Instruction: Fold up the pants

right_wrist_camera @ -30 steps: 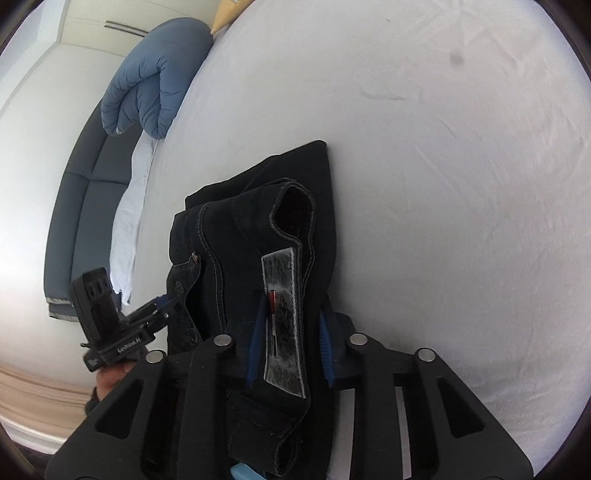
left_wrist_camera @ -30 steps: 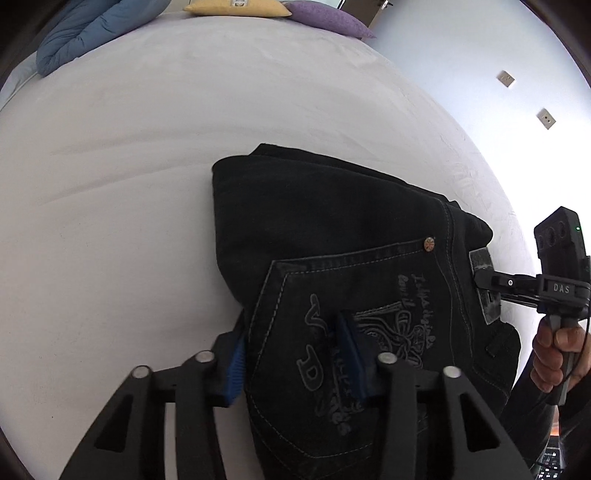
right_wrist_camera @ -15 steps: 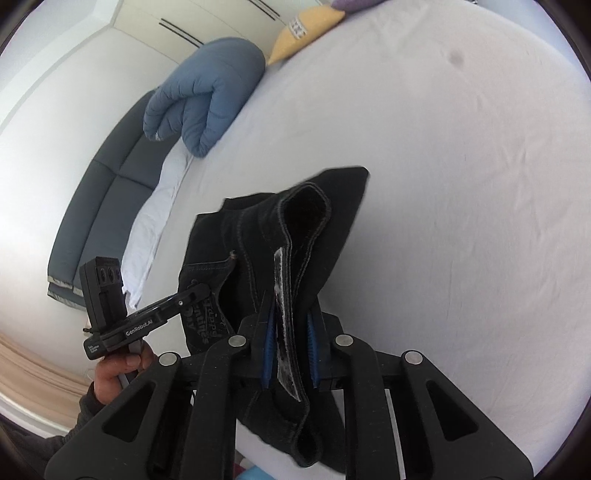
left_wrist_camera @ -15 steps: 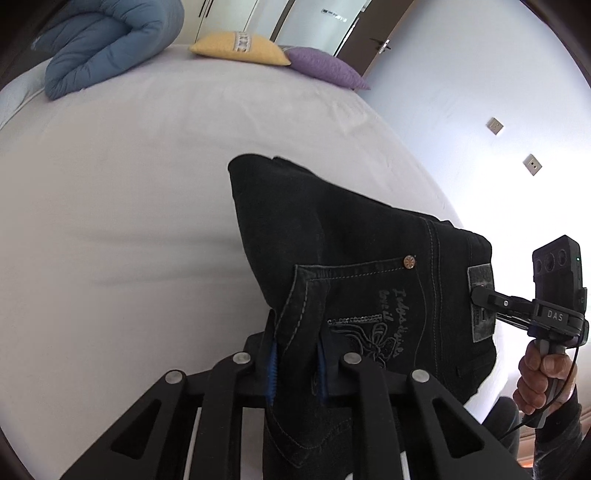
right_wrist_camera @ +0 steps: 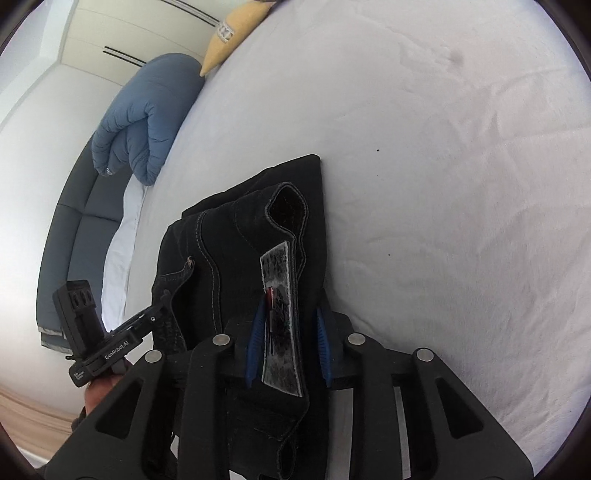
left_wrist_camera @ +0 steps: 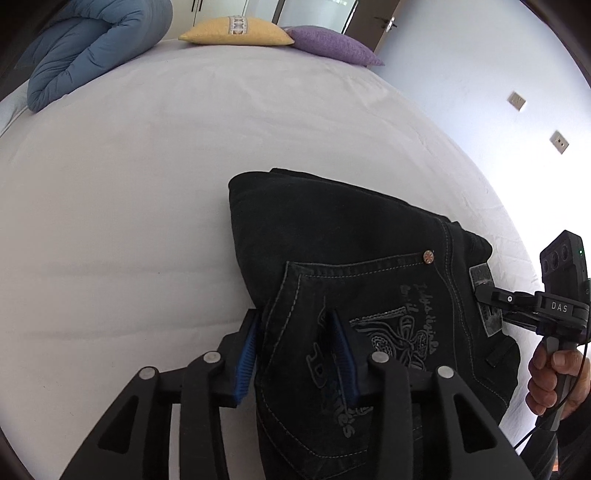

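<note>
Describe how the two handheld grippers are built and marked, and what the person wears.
Both grippers are black, with strutted linkages, silver pivot bolts and blue finger pads. The right gripper bears "DAS" and trails a black cable; the left gripper reads "GenRobot.AI". A dark sleeve shows.

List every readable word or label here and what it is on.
"DAS": right gripper, seen from the left wrist.
"GenRobot.AI": left gripper, seen from the right wrist.
Pants pocket embroidery: script, not readable.
Waistband patch: too blurred.
Yellow pillow band: a pattern, nothing readable.
</note>
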`<action>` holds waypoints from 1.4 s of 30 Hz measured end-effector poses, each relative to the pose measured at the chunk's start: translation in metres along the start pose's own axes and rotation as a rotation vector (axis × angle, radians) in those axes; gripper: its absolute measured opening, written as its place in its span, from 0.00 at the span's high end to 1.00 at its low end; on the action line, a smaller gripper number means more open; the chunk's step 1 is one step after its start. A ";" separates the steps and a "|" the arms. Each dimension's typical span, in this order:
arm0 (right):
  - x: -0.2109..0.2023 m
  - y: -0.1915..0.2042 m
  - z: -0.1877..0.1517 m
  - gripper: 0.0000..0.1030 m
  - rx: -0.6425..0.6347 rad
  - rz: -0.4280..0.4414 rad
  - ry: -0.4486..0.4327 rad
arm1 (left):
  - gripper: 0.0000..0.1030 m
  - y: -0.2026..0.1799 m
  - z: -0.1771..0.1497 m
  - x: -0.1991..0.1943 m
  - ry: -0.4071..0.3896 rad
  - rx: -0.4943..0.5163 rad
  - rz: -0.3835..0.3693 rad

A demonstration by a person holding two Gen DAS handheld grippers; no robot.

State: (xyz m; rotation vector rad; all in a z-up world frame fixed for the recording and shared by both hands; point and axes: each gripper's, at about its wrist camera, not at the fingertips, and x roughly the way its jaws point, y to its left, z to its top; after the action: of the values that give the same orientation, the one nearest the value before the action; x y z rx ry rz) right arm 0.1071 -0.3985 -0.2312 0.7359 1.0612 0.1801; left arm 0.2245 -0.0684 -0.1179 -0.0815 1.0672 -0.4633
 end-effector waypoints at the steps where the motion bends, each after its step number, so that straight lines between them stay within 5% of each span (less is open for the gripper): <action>1: -0.003 -0.001 -0.004 0.73 -0.002 0.000 -0.002 | 0.55 0.002 -0.002 -0.004 -0.008 -0.012 -0.006; 4: -0.017 0.009 -0.011 0.57 -0.018 -0.055 -0.026 | 0.42 -0.006 -0.017 -0.025 -0.059 -0.004 0.017; 11: -0.091 0.079 -0.049 0.54 -0.181 -0.171 -0.194 | 0.01 -0.048 -0.060 -0.112 -0.306 0.112 0.124; 15: -0.139 0.132 -0.091 0.54 -0.314 -0.267 -0.341 | 0.00 -0.082 -0.089 -0.183 -0.535 0.193 0.275; 17: -0.157 0.162 -0.110 0.42 -0.369 -0.303 -0.420 | 0.00 -0.085 -0.088 -0.221 -0.644 0.186 0.348; 19: -0.181 0.187 -0.130 0.27 -0.420 -0.319 -0.522 | 0.00 -0.089 -0.100 -0.255 -0.691 0.167 0.334; 20: -0.196 0.200 -0.143 0.13 -0.445 -0.326 -0.592 | 0.00 -0.092 -0.101 -0.268 -0.697 0.158 0.319; 22: -0.220 0.219 -0.166 0.00 -0.463 -0.354 -0.731 | 0.00 -0.102 -0.105 -0.294 -0.698 0.160 0.326; 27: -0.274 0.242 -0.203 0.00 -0.456 -0.362 -0.907 | 0.00 -0.128 -0.110 -0.336 -0.771 0.236 0.465; 30: -0.297 0.248 -0.212 0.00 -0.428 -0.342 -0.933 | 0.00 -0.134 -0.112 -0.356 -0.778 0.239 0.492; 33: -0.313 0.255 -0.221 0.00 -0.419 -0.326 -0.928 | 0.00 -0.136 -0.103 -0.358 -0.697 0.201 0.524; 37: -0.325 0.264 -0.238 0.00 -0.387 -0.293 -0.911 | 0.00 -0.129 -0.102 -0.335 -0.581 0.127 0.416; 42: -0.311 0.264 -0.244 0.00 -0.374 -0.398 -0.815 | 0.00 -0.126 -0.109 -0.291 -0.472 0.114 0.436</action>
State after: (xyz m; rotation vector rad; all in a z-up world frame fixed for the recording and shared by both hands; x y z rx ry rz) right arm -0.1994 -0.2340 0.0931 0.1976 0.3527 -0.2494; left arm -0.0256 -0.0475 0.1049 0.1373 0.5678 -0.0967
